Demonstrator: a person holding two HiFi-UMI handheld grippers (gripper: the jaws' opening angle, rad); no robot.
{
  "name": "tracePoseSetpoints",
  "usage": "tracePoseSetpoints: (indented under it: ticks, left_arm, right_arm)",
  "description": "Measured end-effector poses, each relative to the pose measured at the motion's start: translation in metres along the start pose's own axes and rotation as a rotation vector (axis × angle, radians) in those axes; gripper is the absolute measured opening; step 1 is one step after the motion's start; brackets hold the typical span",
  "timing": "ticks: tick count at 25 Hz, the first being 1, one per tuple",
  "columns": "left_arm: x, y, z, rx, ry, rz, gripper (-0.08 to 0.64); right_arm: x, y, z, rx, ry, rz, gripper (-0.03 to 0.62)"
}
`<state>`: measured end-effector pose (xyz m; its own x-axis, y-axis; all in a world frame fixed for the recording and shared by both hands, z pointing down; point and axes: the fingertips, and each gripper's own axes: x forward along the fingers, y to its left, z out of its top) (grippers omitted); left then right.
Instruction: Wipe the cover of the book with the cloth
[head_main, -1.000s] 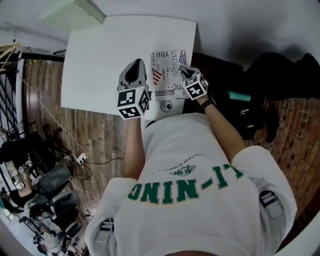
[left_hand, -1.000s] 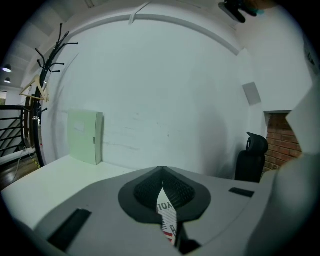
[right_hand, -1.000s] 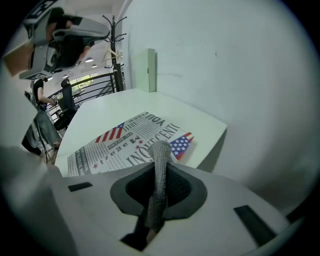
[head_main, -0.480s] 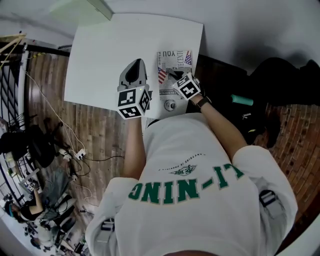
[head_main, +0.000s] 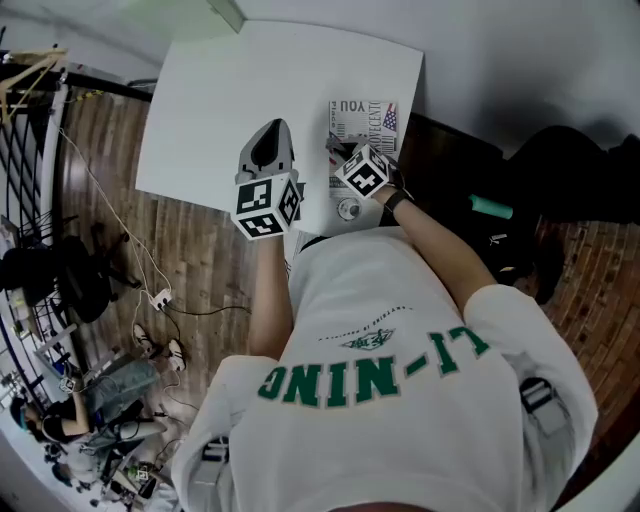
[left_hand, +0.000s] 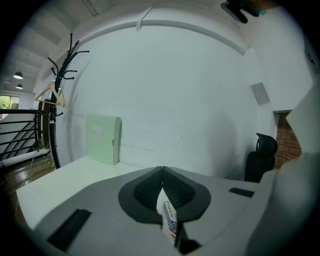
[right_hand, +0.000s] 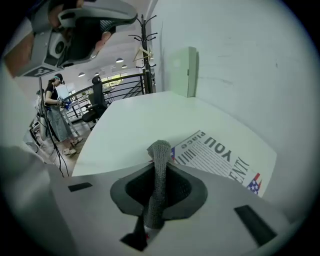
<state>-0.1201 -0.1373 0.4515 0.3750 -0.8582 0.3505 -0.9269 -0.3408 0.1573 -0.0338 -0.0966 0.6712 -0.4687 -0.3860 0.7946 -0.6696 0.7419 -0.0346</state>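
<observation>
The book (head_main: 366, 118), its cover printed like a newspaper with a small flag, lies on the white table (head_main: 230, 110) near its right edge. My right gripper (head_main: 338, 150) is shut on a grey knitted cloth (right_hand: 160, 175), which stands up between its jaws over the book's (right_hand: 220, 152) near corner. In the right gripper view that gripper (right_hand: 160, 150) points across the cover. My left gripper (head_main: 273, 130) is just left of the book. In the left gripper view, this gripper (left_hand: 162, 170) is shut on a thin printed edge of the book (left_hand: 169, 215).
A pale green box (left_hand: 102, 138) stands at the table's far end against the white wall. A coat rack (left_hand: 60, 85) and railing are to the left, a dark chair (left_hand: 257, 157) to the right. A person (right_hand: 52, 110) stands on the floor below.
My right gripper has slid left across the book's cover with the cloth. The left gripper has held its place. The head view has shifted slightly.
</observation>
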Motion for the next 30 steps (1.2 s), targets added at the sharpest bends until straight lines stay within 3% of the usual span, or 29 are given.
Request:
tracePoseSetpoints:
  ticks: [10, 14, 17, 19, 25, 30]
  left_arm:
    - [0.031, -0.048, -0.002, 0.030, 0.020, -0.125, 0.012]
    - [0.035, -0.061, -0.002, 0.042, 0.023, -0.152, 0.012]
    - [0.032, -0.058, -0.003, 0.040, 0.024, -0.144, 0.012]
    - [0.029, -0.048, -0.004, 0.034, 0.025, -0.124, 0.012]
    - [0.015, -0.023, -0.004, 0.014, 0.015, -0.061, 0.012]
    - [0.007, -0.008, -0.004, 0.003, 0.014, -0.025, 0.012]
  right_arm:
    - [-0.065, -0.073, -0.078, 0.163, 0.026, -0.172, 0.044]
    - [-0.075, -0.083, -0.091, 0.197, 0.040, -0.196, 0.044]
    - [-0.075, -0.082, -0.091, 0.161, 0.101, -0.224, 0.043]
    - [-0.066, -0.068, -0.075, 0.100, 0.116, -0.193, 0.043]
    - [-0.025, -0.002, -0.006, -0.010, 0.004, 0.004, 0.043]
    - [0.000, 0.022, 0.003, -0.083, 0.014, 0.057, 0.043]
